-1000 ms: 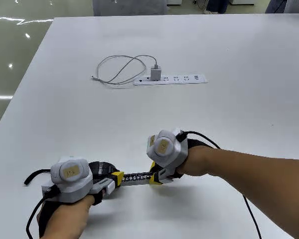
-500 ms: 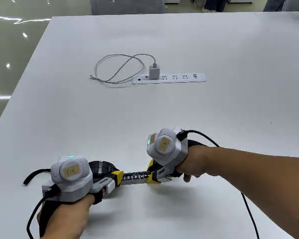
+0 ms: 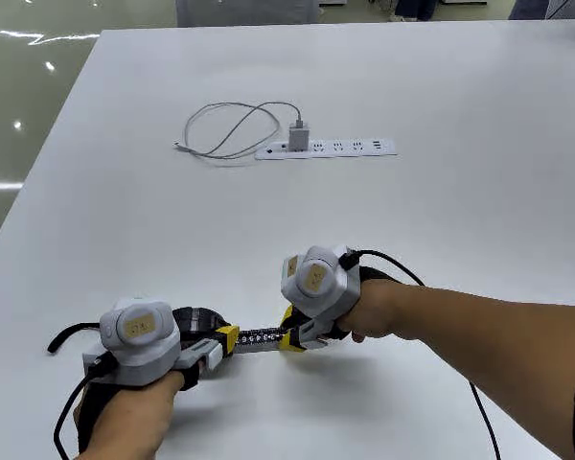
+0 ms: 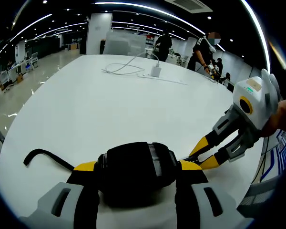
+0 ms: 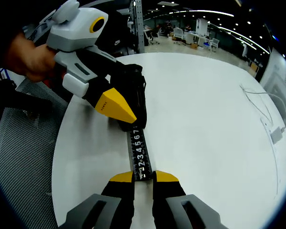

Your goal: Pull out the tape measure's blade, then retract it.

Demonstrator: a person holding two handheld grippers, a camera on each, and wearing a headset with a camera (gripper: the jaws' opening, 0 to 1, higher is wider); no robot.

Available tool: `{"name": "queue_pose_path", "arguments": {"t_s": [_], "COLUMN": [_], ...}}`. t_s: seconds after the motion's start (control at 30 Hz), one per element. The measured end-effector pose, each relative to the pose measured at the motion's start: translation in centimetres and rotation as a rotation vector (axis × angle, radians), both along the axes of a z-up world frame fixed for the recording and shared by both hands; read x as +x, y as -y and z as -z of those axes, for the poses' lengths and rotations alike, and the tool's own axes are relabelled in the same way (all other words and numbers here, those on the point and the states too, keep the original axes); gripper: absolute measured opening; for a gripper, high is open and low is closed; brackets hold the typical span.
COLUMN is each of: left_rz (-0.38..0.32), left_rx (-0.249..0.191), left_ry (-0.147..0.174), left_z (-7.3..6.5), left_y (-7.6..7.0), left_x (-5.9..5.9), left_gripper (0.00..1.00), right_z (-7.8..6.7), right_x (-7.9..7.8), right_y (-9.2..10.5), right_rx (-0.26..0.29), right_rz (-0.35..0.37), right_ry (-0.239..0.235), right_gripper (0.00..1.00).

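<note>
One flat numbered blade [image 5: 138,150] links rounded case [image 4: 133,169] to right claw [image 5: 144,176].

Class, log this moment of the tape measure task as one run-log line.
left gripper: shut on tape measure | right gripper: shut on blade | blade: short stretch out

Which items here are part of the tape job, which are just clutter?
In use: tape measure, held in left gripper; blade, pinched by right gripper.
Lying about: power strip, charger plugged into it, looped cable.
</note>
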State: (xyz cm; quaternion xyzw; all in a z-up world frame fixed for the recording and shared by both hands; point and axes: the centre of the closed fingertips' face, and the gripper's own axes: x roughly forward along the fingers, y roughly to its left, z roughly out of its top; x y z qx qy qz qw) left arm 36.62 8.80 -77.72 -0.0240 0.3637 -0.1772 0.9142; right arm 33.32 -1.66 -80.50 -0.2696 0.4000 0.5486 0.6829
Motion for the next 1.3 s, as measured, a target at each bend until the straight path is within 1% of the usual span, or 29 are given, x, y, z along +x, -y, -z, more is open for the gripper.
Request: {"name": "queue_pose_path", "arguments": {"t_s": [0.1, 0.2, 0.27, 0.33, 0.4, 0.53, 0.67, 1.13, 1.3], "left_rz": [0.000, 0.000, 0.000, -0.001, -0.001, 0.001, 0.002, 0.005, 0.005], "left_rx": [0.001, 0.001, 0.001, 0.001, 0.002, 0.003, 0.004, 0.002, 0.001], "left_ry": [-0.001, 0.000, 0.001, 0.001, 0.001, 0.001, 0.001, 0.000, 0.000], "left_z": [0.0, 0.0, 0.0, 0.0, 0.0, 0.0, 0.0, -0.1, 0.0], "left_y": [0.0, 0.0, 0.0, 0.0, 0.0, 0.1, 0.1, 0.0, 0.0], "left_x": [0.0, 0.0, 0.0, 0.0, 0.0, -0.1, -0.1, -0.1, -0.1], "left_gripper": [0.60, 0.61, 0.61, 0.61, 0.61, 0.61, 0.61, 0.60, 0.60], "right_z": [0.1, 0.1, 0.1, 0.1, 0.1, 0.1, 0.1, 0.3, 0.2], "right_x": [-0.1, -0.1, 0.0, -0.1, -0.1, -0.1, -0.1, 0.1, 0.1], "right_y": [-0.1, -0.2, -0.2, -0.3, -0.3, -0.6, -0.9, -1.9, -2.1], "right_rx": [-0.004, -0.006, -0.002, 0.007, 0.020, 0.021, 0.025, 0.042, 0.056], "right_rz": [-0.011, -0.031, -0.025, -0.033, -0.024, -0.031, -0.024, -0.012, -0.001], "right_ry": [0.005, 0.024, 0.021, 0.023, 0.019, 0.029, 0.026, 0.037, 0.028], "right_gripper": [0.10, 0.10, 0.10, 0.10, 0.10, 0.10, 0.10, 0.10, 0.10]}}
